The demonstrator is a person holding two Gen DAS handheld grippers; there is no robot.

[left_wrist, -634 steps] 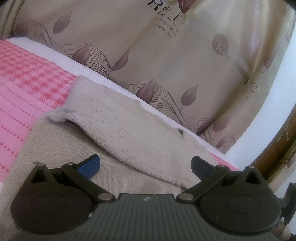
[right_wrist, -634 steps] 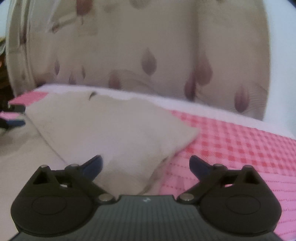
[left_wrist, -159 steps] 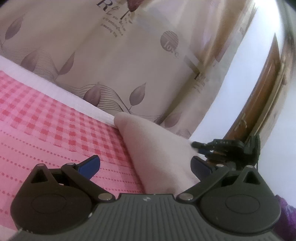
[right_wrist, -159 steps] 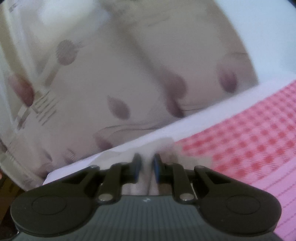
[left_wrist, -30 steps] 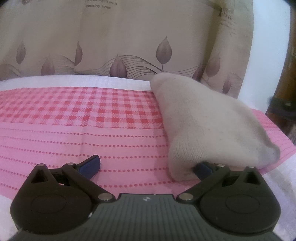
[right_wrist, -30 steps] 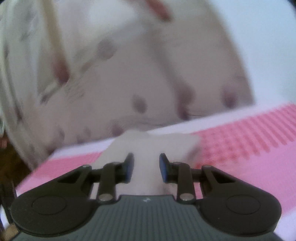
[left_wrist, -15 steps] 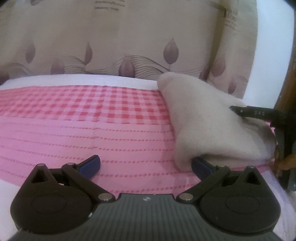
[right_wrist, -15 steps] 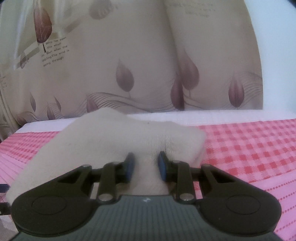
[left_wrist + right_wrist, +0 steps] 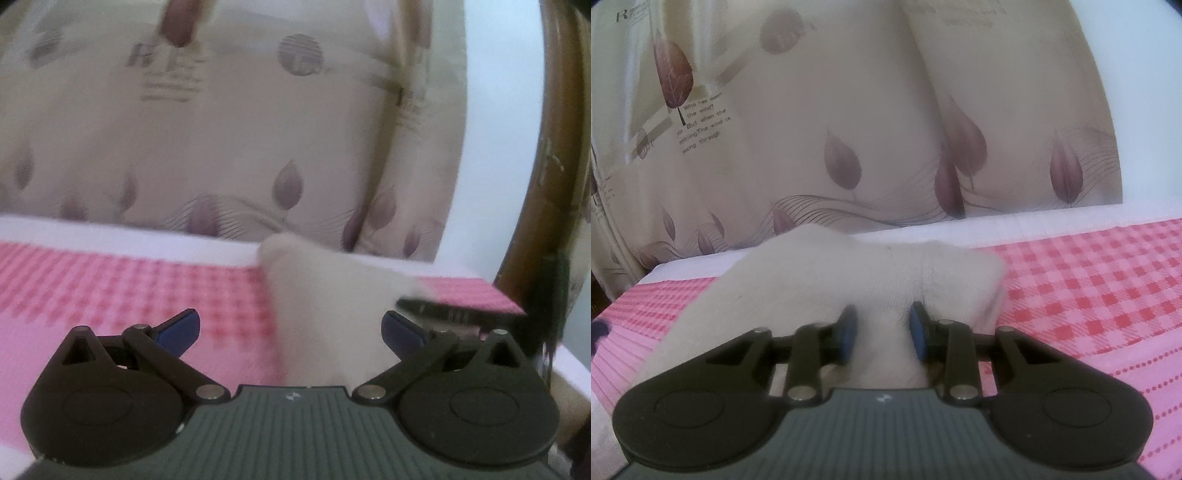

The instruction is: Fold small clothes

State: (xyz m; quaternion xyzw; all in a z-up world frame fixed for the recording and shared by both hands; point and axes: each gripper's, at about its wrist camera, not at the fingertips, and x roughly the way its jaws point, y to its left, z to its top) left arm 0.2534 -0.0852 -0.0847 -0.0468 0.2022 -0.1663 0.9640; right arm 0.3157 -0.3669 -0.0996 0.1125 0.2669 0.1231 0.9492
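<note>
Right wrist view: folded garment [image 9: 820,280] on the pink bedspread [image 9: 1108,288].
Right hand-held gripper [image 9: 882,328] pinches the garment's near edge; left hand-held gripper [image 9: 291,328] is spread wide, released, the garment [image 9: 328,306] between its fingers.

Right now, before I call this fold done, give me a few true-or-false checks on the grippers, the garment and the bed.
1. The right gripper has cream fabric between its fingers. True.
2. The left gripper is clamped on the garment. False: its fingers are spread wide, holding nothing.
3. The garment lies spread out flat. False: it sits as a folded bundle.
4. The bed cover is pink and red checked. True.
5. A plain blue curtain hangs behind the bed. False: the curtain is beige with leaf prints.
</note>
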